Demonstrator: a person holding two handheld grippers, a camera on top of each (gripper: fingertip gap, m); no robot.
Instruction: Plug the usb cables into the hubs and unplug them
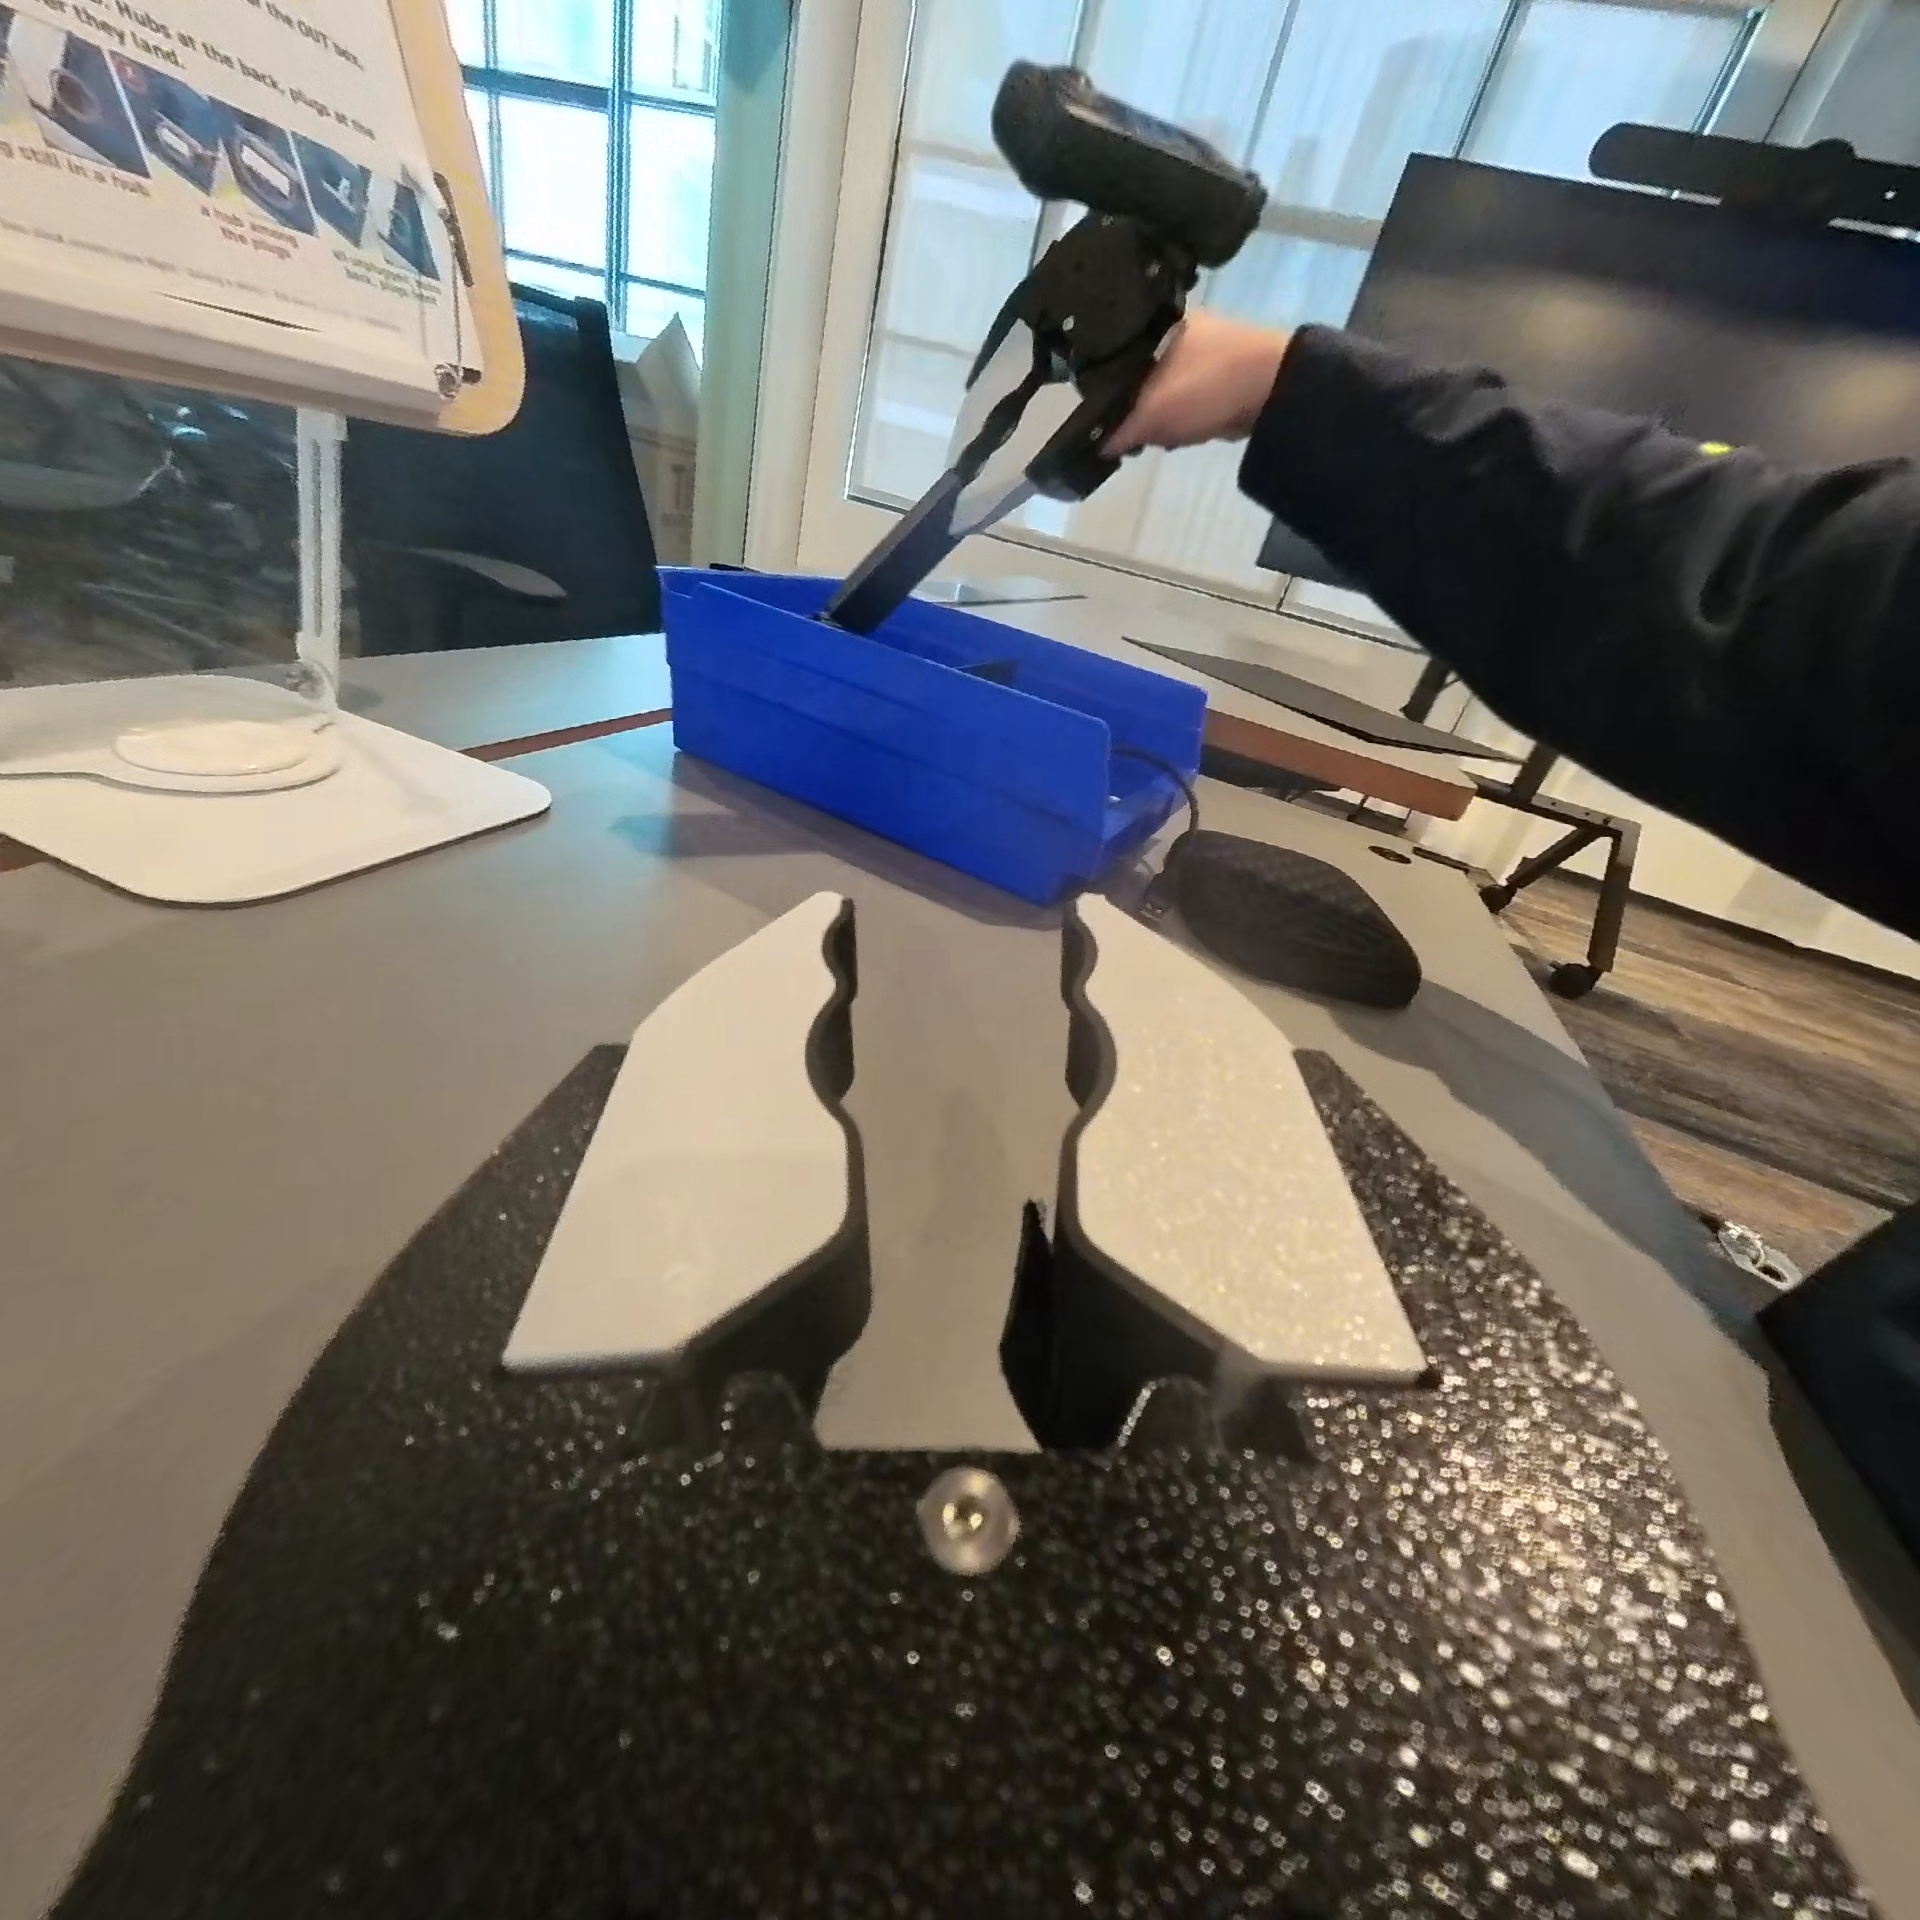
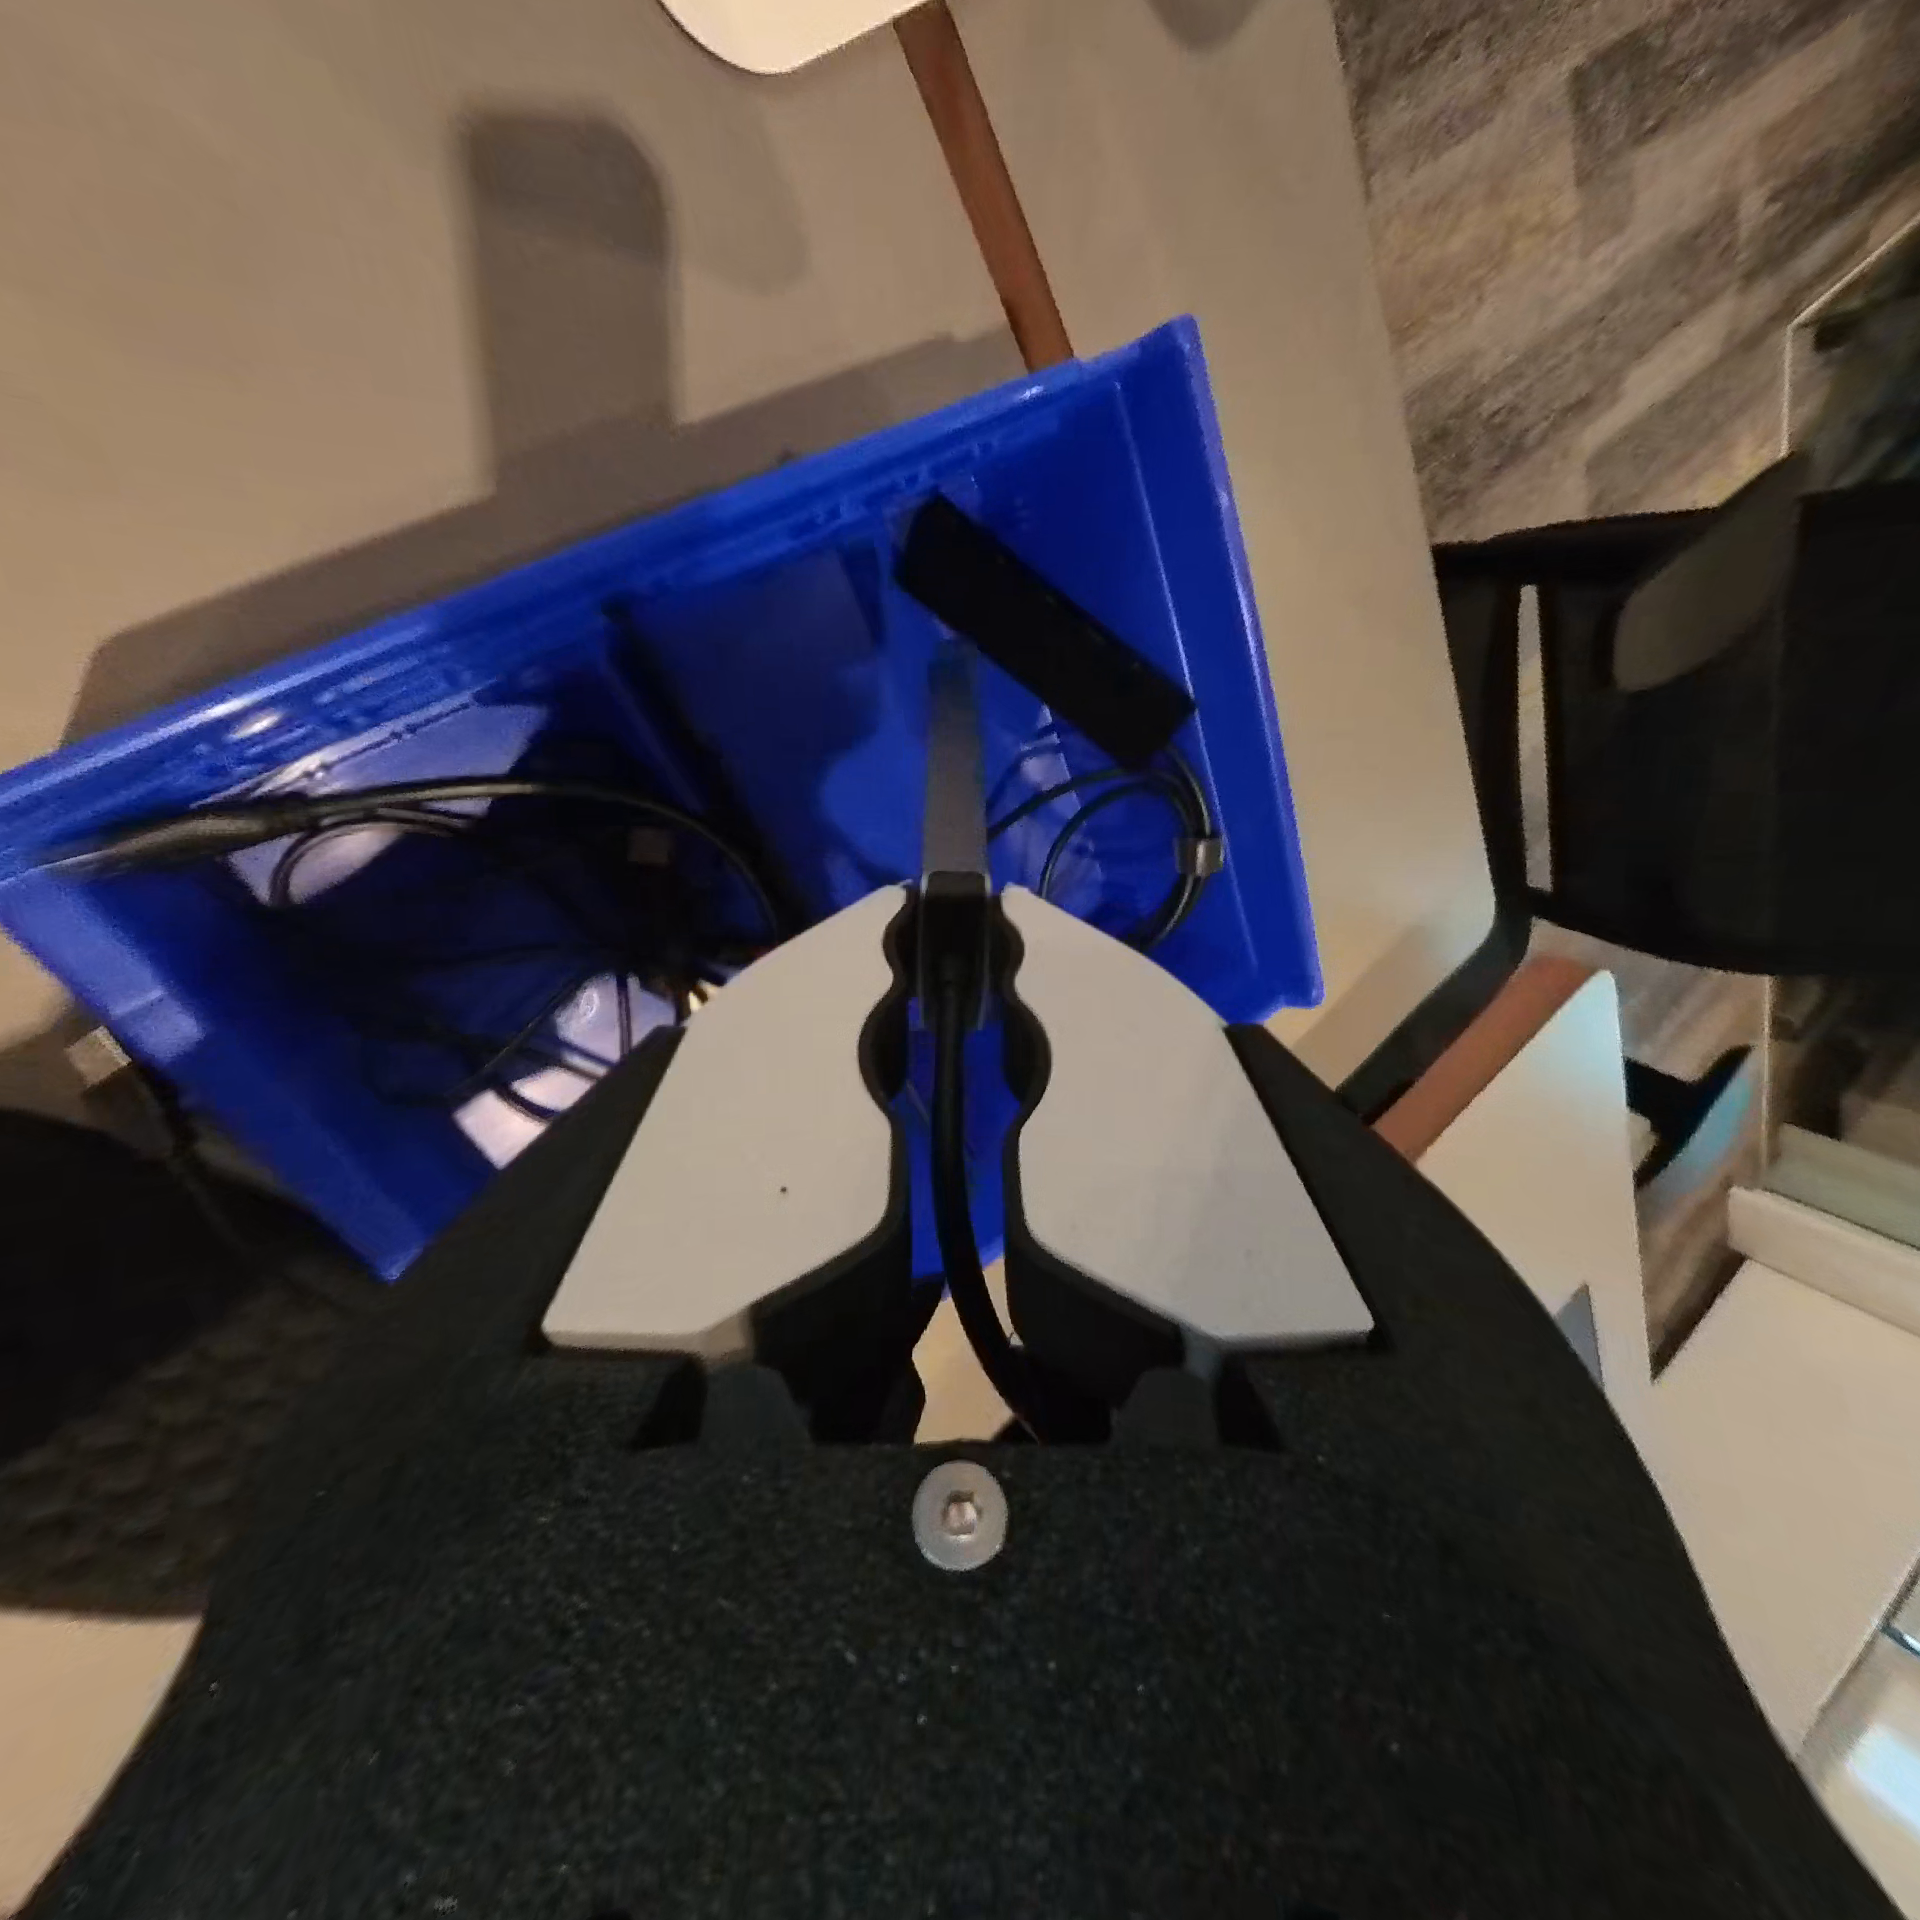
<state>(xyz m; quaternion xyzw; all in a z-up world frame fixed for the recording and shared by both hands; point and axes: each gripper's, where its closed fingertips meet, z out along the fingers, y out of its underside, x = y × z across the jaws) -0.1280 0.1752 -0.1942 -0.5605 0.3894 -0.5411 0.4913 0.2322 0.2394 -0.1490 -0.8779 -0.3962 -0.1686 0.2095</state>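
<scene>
A blue bin point(image 1: 883, 748) stands on the grey table point(image 1: 312, 1091). My left gripper point(image 1: 961, 914) is open and empty, low over the table in front of the bin. My right gripper point(image 2: 956, 894) is shut on a slim grey hub point(image 2: 951, 769) with a black cable running back between the fingers. It shows in the left wrist view point(image 1: 966, 499), tilted down into the bin. The held hub's tip is close to a black hub point(image 2: 1039, 623) lying in the bin's point(image 2: 1174, 436) far compartment. Loose black cables point(image 2: 468, 810) and a USB plug point(image 2: 649, 847) lie in the other compartment.
A white stand base point(image 1: 260, 790) holding an instruction sheet point(image 1: 208, 156) is at the left. A black textured pad point(image 1: 1288, 935) lies right of the bin, with a cable plug point(image 1: 1153, 904) beside it. A dark screen point(image 1: 1662, 312) and a black chair point(image 2: 1662, 727) stand beyond the table.
</scene>
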